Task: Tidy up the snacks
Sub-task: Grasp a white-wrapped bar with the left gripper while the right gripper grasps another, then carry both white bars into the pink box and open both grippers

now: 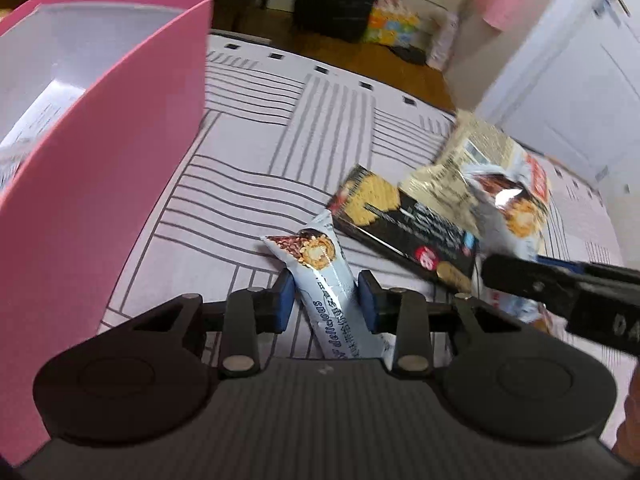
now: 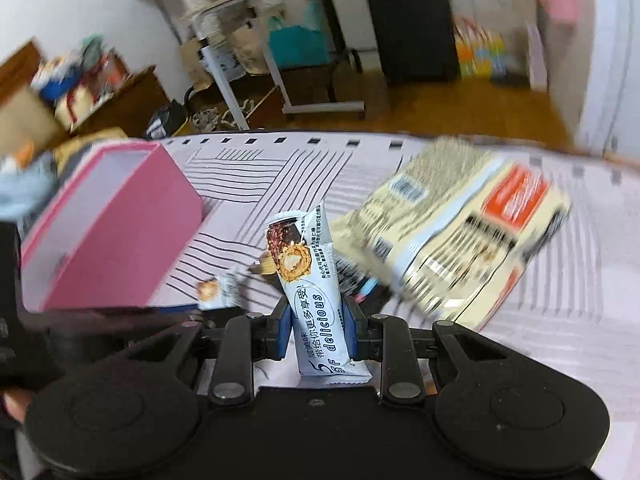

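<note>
Snacks are split between the two grippers and the cloth-covered table (image 2: pixel 560 340): each gripper has a pale-blue wafer bar, while a black biscuit box (image 1: pixel 404 220) and a big cream bag (image 2: pixel 460 224) lie on the striped cloth, the bag partly over the box. The pink bin (image 1: pixel 120 160) stands to the left, open at the top, with what looks like one packet already inside. The step in hand appears to be carrying both bars to that bin. To do it well, I would lift each bar clear of the cloth before swinging left, bring the left one over the rim first since it is nearest, and keep the right gripper back so the two tools do not knock together; both sit close now. Lower each bar past the rim before letting go, so it drops in flat and does not catch on the wall. The left gripper (image 1: pixel 326 304) is nearly closed, its blue pads pinching the left bar (image 1: pixel 320 264) across its middle at a slant. The right gripper (image 2: pixel 320 328) is clamped on the right bar (image 2: pixel 310 280), which stands almost upright between the pads.
</note>
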Action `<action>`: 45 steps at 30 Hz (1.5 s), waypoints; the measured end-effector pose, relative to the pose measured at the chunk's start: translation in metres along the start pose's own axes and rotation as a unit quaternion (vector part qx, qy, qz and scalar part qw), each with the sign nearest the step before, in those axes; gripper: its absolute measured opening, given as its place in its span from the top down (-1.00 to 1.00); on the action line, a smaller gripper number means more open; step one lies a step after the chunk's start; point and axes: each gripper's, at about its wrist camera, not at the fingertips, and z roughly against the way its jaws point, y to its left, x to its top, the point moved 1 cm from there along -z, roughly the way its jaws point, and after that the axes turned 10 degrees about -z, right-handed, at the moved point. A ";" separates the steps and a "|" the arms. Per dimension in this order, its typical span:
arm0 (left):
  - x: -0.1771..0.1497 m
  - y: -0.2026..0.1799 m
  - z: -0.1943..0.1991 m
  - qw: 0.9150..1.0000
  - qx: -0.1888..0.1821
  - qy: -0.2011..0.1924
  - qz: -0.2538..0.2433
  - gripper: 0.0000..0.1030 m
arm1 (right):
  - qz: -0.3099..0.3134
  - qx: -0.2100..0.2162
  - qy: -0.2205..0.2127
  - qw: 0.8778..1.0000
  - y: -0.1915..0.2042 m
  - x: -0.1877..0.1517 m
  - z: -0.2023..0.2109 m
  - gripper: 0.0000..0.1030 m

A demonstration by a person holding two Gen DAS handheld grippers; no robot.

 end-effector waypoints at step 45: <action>-0.045 0.020 0.104 1.000 -0.014 0.008 0.021 0.49 | -0.052 -0.026 0.021 0.998 0.043 -0.081 0.042 0.44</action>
